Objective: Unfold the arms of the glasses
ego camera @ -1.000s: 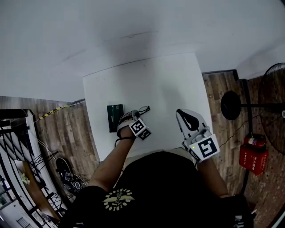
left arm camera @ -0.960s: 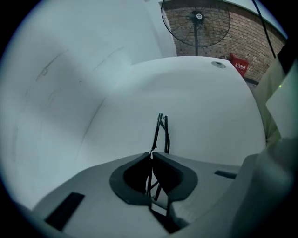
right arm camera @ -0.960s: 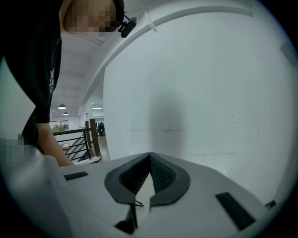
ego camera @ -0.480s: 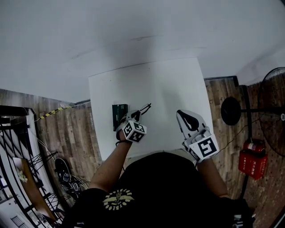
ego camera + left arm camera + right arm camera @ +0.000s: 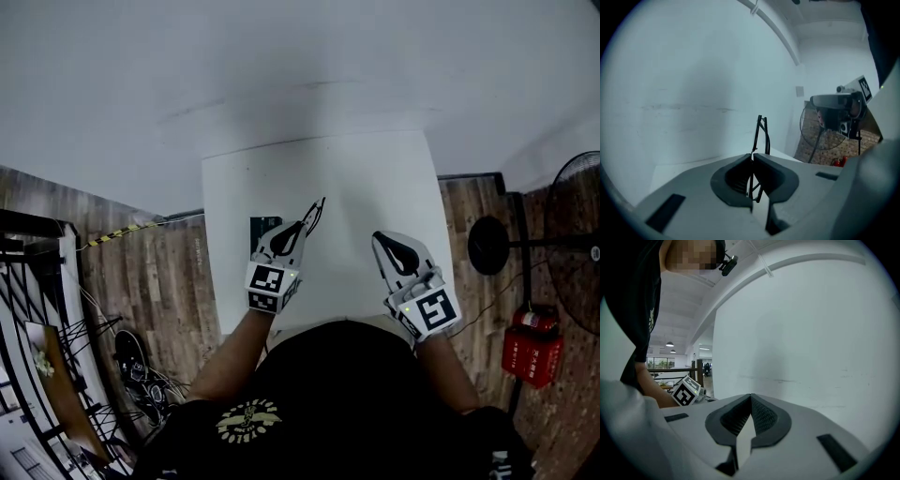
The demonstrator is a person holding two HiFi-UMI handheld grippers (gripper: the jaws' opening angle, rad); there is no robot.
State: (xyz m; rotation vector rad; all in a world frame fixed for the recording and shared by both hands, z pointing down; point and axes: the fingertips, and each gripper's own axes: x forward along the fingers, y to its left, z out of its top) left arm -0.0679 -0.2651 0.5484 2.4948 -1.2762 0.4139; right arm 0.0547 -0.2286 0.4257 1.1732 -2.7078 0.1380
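Thin black glasses [image 5: 312,217] stick up from my left gripper [image 5: 298,228], which is shut on them above the white table [image 5: 375,187]. In the left gripper view the black frame [image 5: 760,136] rises from between the closed jaws of that gripper [image 5: 753,157], its arms still folded together. My right gripper [image 5: 389,246] hovers over the table's right front part, apart from the glasses. Seen in the right gripper view, this gripper [image 5: 750,397] is shut with nothing between its pads, and the left gripper's marker cube [image 5: 687,391] shows at the left.
A dark green case [image 5: 263,226] lies on the table just left of my left gripper. A standing fan [image 5: 572,234] and a red extinguisher [image 5: 529,345] stand on the wooden floor at the right. Black railings [image 5: 37,309] run at the left.
My left gripper has lifted the glasses off the table and rolled, so they now point up and away. The right gripper has stayed almost in place.
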